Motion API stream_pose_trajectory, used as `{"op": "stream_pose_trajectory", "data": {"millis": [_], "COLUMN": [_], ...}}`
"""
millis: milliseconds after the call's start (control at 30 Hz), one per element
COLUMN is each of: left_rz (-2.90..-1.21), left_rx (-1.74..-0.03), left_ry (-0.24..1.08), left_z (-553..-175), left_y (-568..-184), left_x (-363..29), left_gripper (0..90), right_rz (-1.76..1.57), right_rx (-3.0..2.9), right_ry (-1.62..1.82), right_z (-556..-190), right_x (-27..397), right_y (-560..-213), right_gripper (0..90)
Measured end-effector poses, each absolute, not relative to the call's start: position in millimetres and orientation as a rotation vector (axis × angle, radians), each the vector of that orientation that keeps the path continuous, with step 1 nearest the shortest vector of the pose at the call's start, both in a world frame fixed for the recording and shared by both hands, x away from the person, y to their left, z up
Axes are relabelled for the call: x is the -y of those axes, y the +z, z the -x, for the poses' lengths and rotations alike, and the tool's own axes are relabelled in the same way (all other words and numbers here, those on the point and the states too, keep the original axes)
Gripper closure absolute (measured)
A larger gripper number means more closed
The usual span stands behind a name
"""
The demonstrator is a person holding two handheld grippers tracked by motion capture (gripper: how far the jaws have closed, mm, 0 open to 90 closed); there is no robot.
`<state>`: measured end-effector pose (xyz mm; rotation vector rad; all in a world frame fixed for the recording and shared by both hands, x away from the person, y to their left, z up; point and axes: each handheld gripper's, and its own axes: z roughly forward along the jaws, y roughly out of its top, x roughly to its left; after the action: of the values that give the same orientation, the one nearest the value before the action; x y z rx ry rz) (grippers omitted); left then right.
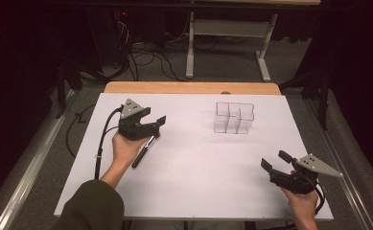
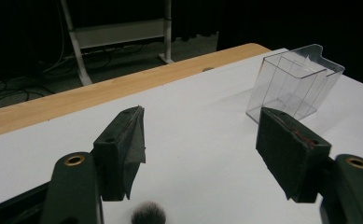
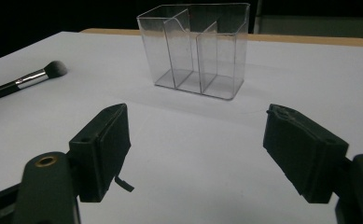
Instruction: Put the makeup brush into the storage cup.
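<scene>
The brush [image 1: 144,150] lies flat on the white desk [image 1: 193,167], well to the left of the clear organizer [image 1: 234,117] and nearer the person than it. Its long axis runs on a slant: the bristle end points up toward the organizer's side of the desk, and the dark handle trails back toward the person's left forearm. The left gripper [image 1: 156,120] hangs just above the bristle end, so close that in the left gripper view the dark tuft [image 2: 148,214] shows right at the bottom edge between the two fingers [image 2: 123,149]. These stand wide apart and hold nothing. They point out over the desk toward the organizer [image 2: 293,84], so the brush sits under and slightly behind their tips, not ahead of them. A grasp would, I judge, call for the left hand to draw back a little and drop, with the fingers set across the handle and not along it. The right gripper [image 1: 276,161] is well apart from the brush, on the far side of the organizer from it and near the desk's front edge; its fingers [image 3: 102,149] are also spread wide and empty, facing the organizer [image 3: 195,49], with the brush [image 3: 25,81] far off to one side. The left hand is plainly the nearer.
</scene>
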<state>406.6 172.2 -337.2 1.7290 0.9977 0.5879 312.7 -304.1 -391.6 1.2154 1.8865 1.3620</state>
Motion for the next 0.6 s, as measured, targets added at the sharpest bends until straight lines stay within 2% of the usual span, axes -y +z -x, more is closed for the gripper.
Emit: {"op": "stream_pose_trajectory", "data": {"millis": [333,600], "left_rz": [-1.767,-1.824], "left_rx": [-1.032,-1.054], "left_ry": [0.577,0.606], "left_z": [-407,-406], "left_y": [-332,-325], "left_x": [-179,-179], "left_gripper": [33.9,31.3], "right_rz": [-1.218,-1.218], "right_rx": [-1.885,-1.884], "right_ry": [1.365,1.365], "right_z": [-313,-313], "right_x": [304,304], "right_y": [-392,-392], "right_gripper": [24.5,24.5]}}
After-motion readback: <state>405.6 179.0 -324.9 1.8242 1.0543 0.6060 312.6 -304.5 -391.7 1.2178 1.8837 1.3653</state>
